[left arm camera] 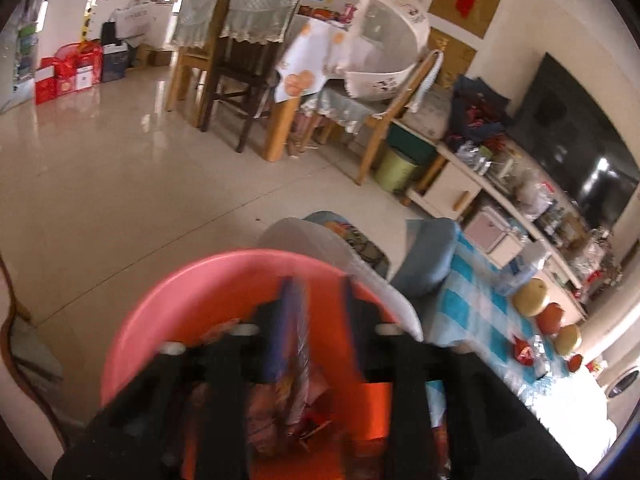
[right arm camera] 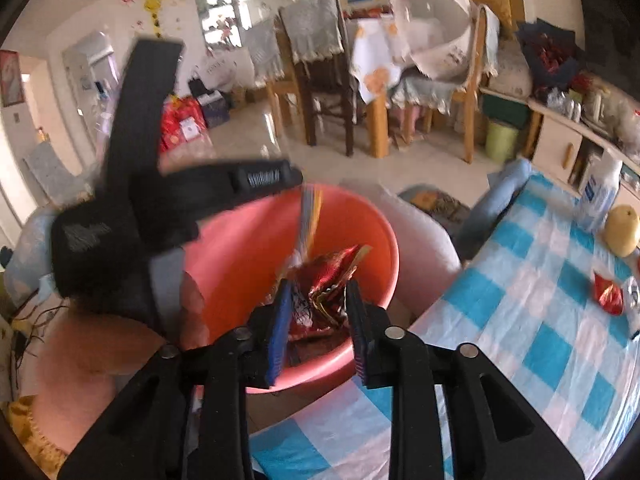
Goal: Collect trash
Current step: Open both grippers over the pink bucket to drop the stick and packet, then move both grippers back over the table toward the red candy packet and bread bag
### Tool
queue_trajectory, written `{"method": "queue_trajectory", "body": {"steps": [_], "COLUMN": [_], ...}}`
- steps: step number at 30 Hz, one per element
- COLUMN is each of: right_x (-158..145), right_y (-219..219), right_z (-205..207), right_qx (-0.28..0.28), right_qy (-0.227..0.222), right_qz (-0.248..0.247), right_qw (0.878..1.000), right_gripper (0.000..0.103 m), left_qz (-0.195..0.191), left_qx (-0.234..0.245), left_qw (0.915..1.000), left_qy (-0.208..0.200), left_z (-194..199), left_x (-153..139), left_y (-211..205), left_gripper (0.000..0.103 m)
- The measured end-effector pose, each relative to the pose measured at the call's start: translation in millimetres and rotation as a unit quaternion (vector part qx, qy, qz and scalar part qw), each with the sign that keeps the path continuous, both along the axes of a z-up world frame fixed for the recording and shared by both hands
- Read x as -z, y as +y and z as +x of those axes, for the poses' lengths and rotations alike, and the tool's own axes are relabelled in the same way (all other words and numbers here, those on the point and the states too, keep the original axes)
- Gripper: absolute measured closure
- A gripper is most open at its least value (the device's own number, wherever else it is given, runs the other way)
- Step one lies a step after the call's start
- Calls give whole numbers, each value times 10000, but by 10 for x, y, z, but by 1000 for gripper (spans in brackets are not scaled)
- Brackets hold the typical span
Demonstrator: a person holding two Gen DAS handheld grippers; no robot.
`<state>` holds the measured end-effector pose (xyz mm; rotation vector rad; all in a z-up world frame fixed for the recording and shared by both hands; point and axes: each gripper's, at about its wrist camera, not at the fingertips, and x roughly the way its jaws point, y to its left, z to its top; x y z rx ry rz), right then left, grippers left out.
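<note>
A pink basin (left arm camera: 168, 312) sits off the table's left edge; it also shows in the right wrist view (right arm camera: 240, 248). My left gripper (left arm camera: 318, 284) is over the basin with its jaws apart; a blurred blue-and-orange wrapper (left arm camera: 296, 344) hangs by its left finger. In the right wrist view that wrapper (right arm camera: 308, 216) looks loose above the basin, below the left gripper's body (right arm camera: 132, 216). My right gripper (right arm camera: 318, 286) is open over the basin, with a red foil wrapper (right arm camera: 328, 284) lying between its fingers. Another red wrapper (right arm camera: 608, 298) lies on the checked tablecloth (right arm camera: 520, 320).
Fruit (left arm camera: 530, 296) and a white bottle (right arm camera: 602, 192) stand on the table's far side. A blue chair back (left arm camera: 428, 256) is beside the basin. Dining chairs (left arm camera: 244, 60), a green bin (left arm camera: 396, 168) and a cluttered TV cabinet (left arm camera: 520, 200) are beyond.
</note>
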<state>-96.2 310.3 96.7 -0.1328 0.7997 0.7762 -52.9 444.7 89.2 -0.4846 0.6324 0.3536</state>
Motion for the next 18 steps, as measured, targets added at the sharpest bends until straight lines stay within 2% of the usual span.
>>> {"method": "queue_trajectory", "body": {"steps": [1,2,3,4,9,13,18], "right_x": [27,42,53,56,52,58,73], "right_y": [-42,-92,-146,-201,-537,-808,-1089], "right_z": [-6,-15,-29,-35,-46,-48,-69], "right_qx": [67,144,253,343,818,1155,1450], "right_qy": [51,59,41,32,110,172,252], "right_qz": [39,70,72,66,153,204,192], "right_qw": [10000,9999,9996,9994,9965,9930,9889], "right_gripper": [47,42,32,27,18,15,15], "left_qz": [39,76,119,138,441,688,1330], "left_qx": [-41,-51,-55,-62,-61,315,785], "left_qw": [10000,10000,9999,9999,9982,9940,9840], "left_qy": [26,29,6,-29,-399,-785,-887], "left_z": [9,14,13,9,-20,-2,74], "left_x": [3,-1,-12,-23,-106,-167,-214], "left_y": [-3,-10,-17,-13,-126,-336,-697], "left_gripper": [45,45,42,34,20,15,14]}}
